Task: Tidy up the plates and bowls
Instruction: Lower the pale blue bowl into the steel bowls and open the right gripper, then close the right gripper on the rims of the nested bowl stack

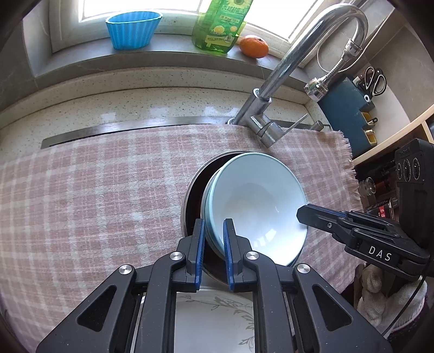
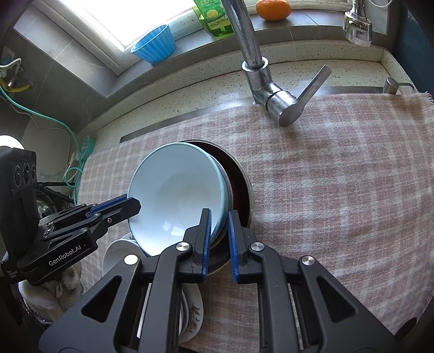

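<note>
A light blue bowl (image 1: 257,206) (image 2: 176,195) leans tilted inside a metal bowl (image 1: 190,195) (image 2: 244,184) with a dark inside, on the pink checked cloth. A second rim seems nested under it. My left gripper (image 1: 213,221) (image 2: 137,203) straddles the bowl's near-left rim, pads shut on it. My right gripper (image 2: 219,213) (image 1: 301,214) straddles the opposite rim; its jaws stand slightly apart and the outer pad looks just off the bowl. White plates with a flower print (image 1: 217,312) (image 2: 194,312) lie under the grippers.
The pink checked cloth (image 1: 95,203) (image 2: 339,190) covers the sink. A chrome tap (image 1: 271,92) (image 2: 260,78) arches over the back. On the sill stand a blue cup (image 1: 133,30), a green bottle (image 1: 219,24) and an orange (image 1: 253,46). A gloved hand (image 1: 390,301) holds the right gripper.
</note>
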Motion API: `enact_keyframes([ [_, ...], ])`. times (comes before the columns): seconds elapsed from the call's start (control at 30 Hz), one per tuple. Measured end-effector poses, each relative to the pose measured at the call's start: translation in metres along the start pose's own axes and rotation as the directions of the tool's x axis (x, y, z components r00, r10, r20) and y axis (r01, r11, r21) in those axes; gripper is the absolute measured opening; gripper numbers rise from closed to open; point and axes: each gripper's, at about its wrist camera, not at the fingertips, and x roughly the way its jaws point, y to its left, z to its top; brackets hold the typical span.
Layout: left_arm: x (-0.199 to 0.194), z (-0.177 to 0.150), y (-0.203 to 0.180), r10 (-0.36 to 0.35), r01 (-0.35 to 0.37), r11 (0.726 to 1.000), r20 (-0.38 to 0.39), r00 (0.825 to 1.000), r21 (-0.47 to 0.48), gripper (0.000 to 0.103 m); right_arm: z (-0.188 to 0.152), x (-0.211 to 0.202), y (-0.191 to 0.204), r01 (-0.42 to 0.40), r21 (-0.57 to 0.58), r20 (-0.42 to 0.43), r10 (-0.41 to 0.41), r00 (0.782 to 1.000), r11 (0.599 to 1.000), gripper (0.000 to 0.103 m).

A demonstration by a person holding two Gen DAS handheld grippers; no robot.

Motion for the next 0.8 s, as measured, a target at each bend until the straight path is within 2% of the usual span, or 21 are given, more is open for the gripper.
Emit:
enact_keyframes([
  [0.07, -0.003, -0.001, 0.002, -0.001, 0.001, 1.0, 0.006, 1.0, 0.0, 0.024, 0.0, -0.004, -0.001, -0.003, -0.003, 0.013, 0.003, 1.0, 1.0, 0.031],
  [0.1, -0.005, -0.001, 0.003, -0.003, 0.003, 1.0, 0.011, 1.0, -0.001, 0.026, 0.0, -0.007, -0.002, -0.005, -0.004, 0.022, 0.005, 1.0, 1.0, 0.037],
  [0.13, -0.007, -0.001, 0.004, -0.006, 0.006, 1.0, 0.016, 1.0, -0.001, 0.027, -0.001, -0.01, -0.003, -0.011, -0.004, 0.033, 0.011, 0.999, 1.0, 0.039],
  [0.47, -0.027, -0.009, 0.031, -0.025, 0.031, 0.996, 0.073, 0.997, -0.079, 0.027, -0.008, -0.034, -0.028, -0.06, 0.056, 0.121, 0.053, 0.991, 0.997, 0.039],
  [0.7, -0.016, -0.015, 0.041, -0.034, 0.041, 0.991, 0.053, 0.998, -0.129, 0.027, -0.015, -0.021, -0.048, -0.109, 0.109, 0.088, 0.1, 0.991, 0.988, 0.039],
  [0.8, -0.011, -0.016, 0.039, -0.049, 0.055, 0.99, 0.047, 0.998, -0.132, 0.027, -0.016, -0.013, -0.051, -0.147, 0.125, 0.073, 0.138, 0.988, 0.981, 0.032],
])
